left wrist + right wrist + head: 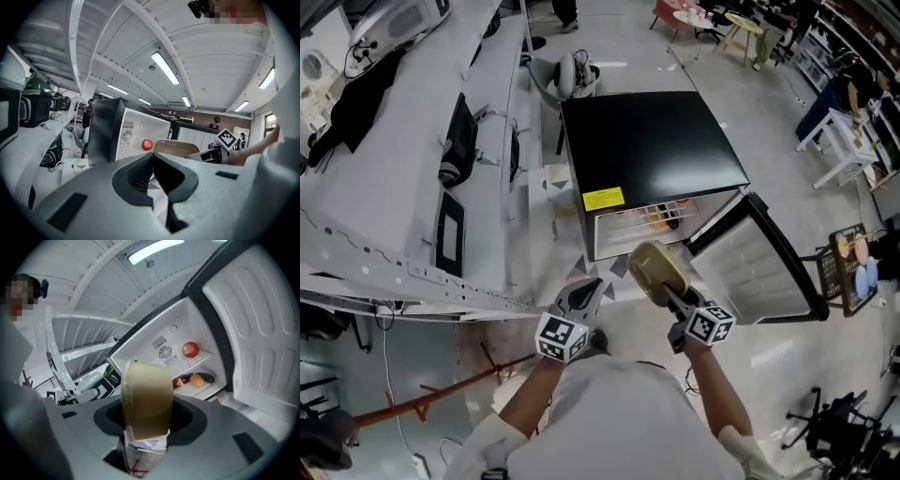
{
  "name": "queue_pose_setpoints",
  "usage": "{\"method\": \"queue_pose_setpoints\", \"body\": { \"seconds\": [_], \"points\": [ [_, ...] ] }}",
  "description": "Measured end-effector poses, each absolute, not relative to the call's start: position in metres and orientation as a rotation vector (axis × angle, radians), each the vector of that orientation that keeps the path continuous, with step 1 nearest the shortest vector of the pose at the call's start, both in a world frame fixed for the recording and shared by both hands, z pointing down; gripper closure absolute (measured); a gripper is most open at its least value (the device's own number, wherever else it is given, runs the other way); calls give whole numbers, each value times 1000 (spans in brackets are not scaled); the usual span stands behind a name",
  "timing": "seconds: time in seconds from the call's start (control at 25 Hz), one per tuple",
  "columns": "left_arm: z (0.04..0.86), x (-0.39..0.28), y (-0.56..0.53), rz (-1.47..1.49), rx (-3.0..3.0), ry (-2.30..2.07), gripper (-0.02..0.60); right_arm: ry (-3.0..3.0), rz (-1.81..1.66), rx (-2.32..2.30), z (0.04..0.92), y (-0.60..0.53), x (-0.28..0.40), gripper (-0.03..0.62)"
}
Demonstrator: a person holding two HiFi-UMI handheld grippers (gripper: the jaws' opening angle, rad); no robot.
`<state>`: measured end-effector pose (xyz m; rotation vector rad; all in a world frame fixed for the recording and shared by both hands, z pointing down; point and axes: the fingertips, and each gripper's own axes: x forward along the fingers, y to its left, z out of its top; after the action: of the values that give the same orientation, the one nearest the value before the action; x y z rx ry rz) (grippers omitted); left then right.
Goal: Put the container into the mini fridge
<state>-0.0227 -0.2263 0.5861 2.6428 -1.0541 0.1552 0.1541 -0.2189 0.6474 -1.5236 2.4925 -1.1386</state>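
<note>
Workshop-lab: long workbenches, strip lights

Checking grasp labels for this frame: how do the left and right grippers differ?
The left gripper has its jaws together with nothing between them; the right gripper is clamped on the tan container. The left gripper sits off the mini fridge's front left corner; the right gripper faces its open front. Both point toward the fridge.
</note>
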Motion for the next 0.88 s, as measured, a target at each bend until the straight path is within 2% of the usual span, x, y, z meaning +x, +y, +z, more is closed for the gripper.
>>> {"method": "queue_pose_setpoints", "body": {
  "seconds": [0.88],
  "points": [
    [588, -10, -256, 175, 2581, -1084, 577, 2028, -1544, -1194, 695, -327, 145, 379]
  ]
}}
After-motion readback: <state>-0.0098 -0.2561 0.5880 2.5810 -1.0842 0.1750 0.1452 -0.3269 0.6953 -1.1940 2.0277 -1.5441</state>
